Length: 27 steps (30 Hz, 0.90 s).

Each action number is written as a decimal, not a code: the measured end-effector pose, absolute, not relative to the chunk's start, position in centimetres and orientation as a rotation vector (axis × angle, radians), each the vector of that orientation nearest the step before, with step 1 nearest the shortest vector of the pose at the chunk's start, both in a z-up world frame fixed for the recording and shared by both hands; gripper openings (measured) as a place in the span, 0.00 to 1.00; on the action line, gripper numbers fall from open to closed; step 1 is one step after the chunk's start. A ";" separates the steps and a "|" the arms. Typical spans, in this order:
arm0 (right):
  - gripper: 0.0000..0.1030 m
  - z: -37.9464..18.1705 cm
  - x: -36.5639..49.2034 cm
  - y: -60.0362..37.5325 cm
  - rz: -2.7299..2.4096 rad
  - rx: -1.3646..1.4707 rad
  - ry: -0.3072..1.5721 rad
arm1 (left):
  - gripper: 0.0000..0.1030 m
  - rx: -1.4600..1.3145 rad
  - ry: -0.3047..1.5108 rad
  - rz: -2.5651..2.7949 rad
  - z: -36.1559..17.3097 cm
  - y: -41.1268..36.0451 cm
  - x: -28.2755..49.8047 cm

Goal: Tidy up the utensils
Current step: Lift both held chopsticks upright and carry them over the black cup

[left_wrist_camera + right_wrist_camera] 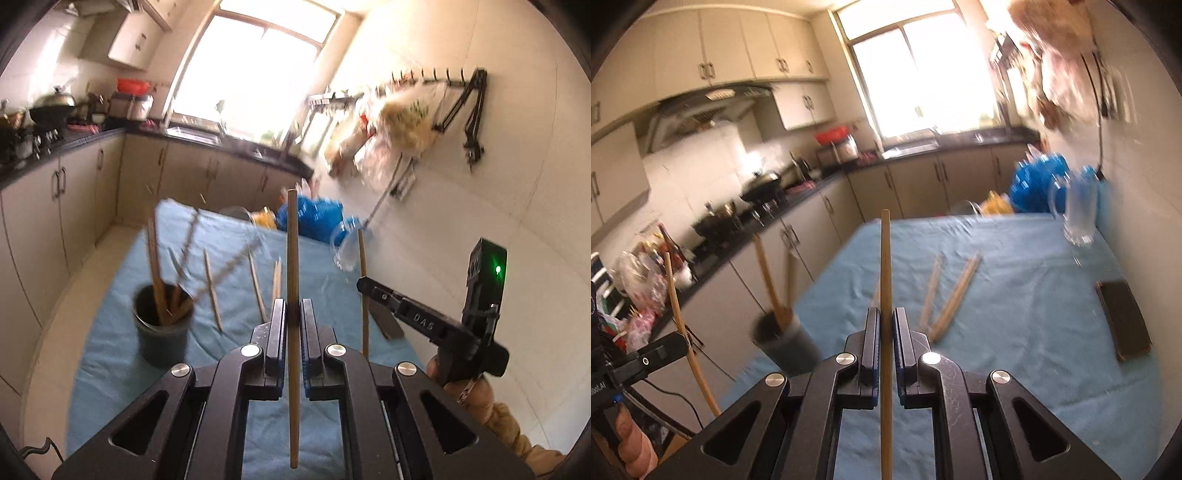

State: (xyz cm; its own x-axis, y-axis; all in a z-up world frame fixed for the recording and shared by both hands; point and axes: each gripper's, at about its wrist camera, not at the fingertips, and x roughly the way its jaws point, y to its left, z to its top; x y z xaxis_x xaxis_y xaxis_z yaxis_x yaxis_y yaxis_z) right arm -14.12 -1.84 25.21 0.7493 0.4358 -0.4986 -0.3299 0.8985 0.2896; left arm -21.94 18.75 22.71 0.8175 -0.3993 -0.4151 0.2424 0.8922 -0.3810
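Both grippers clamped on a chopstick each. Left gripper (293,314) jaws pinched together on one wooden chopstick (293,258), stick standing upright between the pads, top end well above the tips, bottom end hanging down past the body; prob held mid-length so it can drop tip-first into the cup. Right gripper (885,325) same deal, jaws tight on a second chopstick (885,266), also upright, roughly centred in the pads. Dark cup (162,328) sits near the left edge of the table w/ blue cloth (110,332), already holding a few chopsticks and what looks like spoon handles, leaning out at angles; blurry so count unclear. Loose chopsticks (258,291) lie on the cloth around mid-table, just right of the cup, more visible in right view (956,295), apart from the cup. Glass mug (1078,214) near far right corner, dark flat case (1124,321) by right edge, blue bag (1038,181) past the far edge, none of them part of the job. Right gripper also seen from left view (364,286) w/ its stick and a hand (465,387) on the handle. Both views smeared. Judgement: pair picked up, next is carrying both over the cup; several sticks left, so task partway. Risk: sticks swivel in the pads or clip the ones leaning out of the cup.
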 end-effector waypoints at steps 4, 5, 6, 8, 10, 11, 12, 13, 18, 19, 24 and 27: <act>0.07 27.5 -13.3 1.1 0.480 0.239 0.510 | 0.06 -0.291 0.417 -0.252 25.9 22.1 -22.3; 0.07 27.9 -13.1 1.7 0.493 0.252 0.497 | 0.06 -0.288 0.404 -0.235 26.4 22.6 -22.2; 0.07 28.3 -12.8 2.6 0.508 0.266 0.482 | 0.06 -0.284 0.382 -0.209 26.9 23.4 -22.0; 0.07 28.9 -12.0 4.7 0.537 0.291 0.455 | 0.06 -0.282 0.352 -0.167 27.6 24.6 -21.3; 0.07 29.4 -11.1 6.9 0.559 0.311 0.435 | 0.06 -0.287 0.330 -0.135 27.9 25.9 -19.9; 0.07 29.5 -10.7 7.7 0.566 0.317 0.427 | 0.06 -0.290 0.325 -0.127 28.0 26.2 -19.5; 0.07 29.6 -10.1 8.8 0.574 0.324 0.416 | 0.06 -0.295 0.319 -0.117 28.0 26.6 -18.6; 0.07 29.7 -9.7 9.5 0.576 0.326 0.408 | 0.06 -0.297 0.315 -0.107 27.8 27.0 -17.7; 0.07 30.0 -7.5 13.0 0.533 0.320 0.321 | 0.06 -0.299 0.312 -0.080 26.7 28.2 -13.9; 0.07 29.9 -6.9 13.6 0.524 0.319 0.311 | 0.06 -0.294 0.312 -0.073 26.3 28.4 -13.1; 0.07 28.4 -4.9 15.8 0.486 0.303 0.304 | 0.06 -0.276 0.342 -0.052 24.2 28.8 -10.2; 0.07 27.2 -4.5 16.7 0.463 0.263 0.303 | 0.06 -0.294 0.372 -0.057 22.6 29.3 -8.9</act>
